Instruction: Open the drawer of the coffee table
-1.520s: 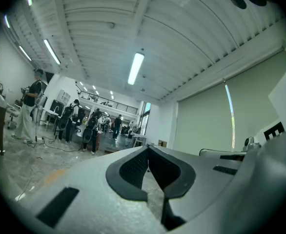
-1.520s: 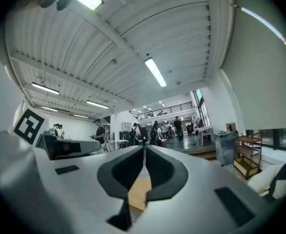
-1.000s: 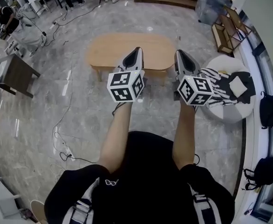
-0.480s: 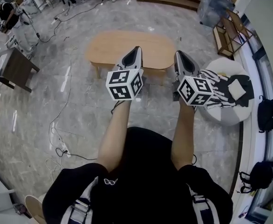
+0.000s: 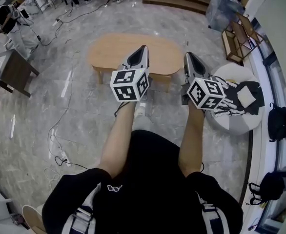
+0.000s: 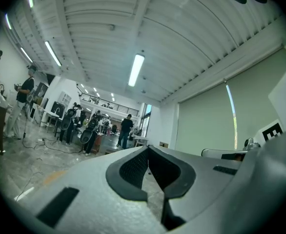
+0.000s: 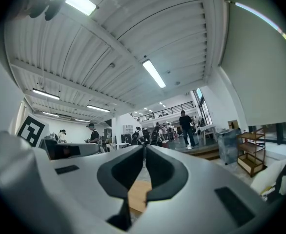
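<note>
The left gripper point(image 5: 144, 50) and the right gripper point(image 5: 188, 56) are both closed tight on nothing. They are held level and side by side at the centre of the head view, probably because the person stands back with nothing yet in reach. Past their tips, in the upper centre, sits the oval wooden coffee table point(image 5: 118, 50). Its drawer cannot be made out; it is presumably under the near edge. The jaws must part before they can take a handle.
</note>
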A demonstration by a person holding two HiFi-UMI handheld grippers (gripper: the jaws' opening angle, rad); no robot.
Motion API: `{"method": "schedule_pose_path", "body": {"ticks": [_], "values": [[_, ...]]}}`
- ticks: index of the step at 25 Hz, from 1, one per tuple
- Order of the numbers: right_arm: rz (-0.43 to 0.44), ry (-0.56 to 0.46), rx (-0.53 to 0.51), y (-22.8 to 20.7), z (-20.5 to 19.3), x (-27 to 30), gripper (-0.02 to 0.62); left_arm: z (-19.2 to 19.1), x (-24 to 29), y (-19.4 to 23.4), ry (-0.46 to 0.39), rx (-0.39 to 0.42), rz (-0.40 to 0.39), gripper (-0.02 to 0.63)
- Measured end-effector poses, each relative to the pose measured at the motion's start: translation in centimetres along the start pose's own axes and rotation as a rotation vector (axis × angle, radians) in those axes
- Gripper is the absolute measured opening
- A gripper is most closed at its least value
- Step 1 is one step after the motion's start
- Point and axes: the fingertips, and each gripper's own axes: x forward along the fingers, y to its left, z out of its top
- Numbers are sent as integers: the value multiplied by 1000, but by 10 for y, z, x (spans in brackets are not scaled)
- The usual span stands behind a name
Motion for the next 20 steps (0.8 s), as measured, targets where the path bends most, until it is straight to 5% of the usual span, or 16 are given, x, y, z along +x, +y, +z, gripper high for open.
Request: {"method": "schedule_pose_path", "body": {"ticks": [20], "values": [[-52, 47, 22, -62, -48, 92, 20, -51, 99, 73, 62, -47, 36, 9]]}}
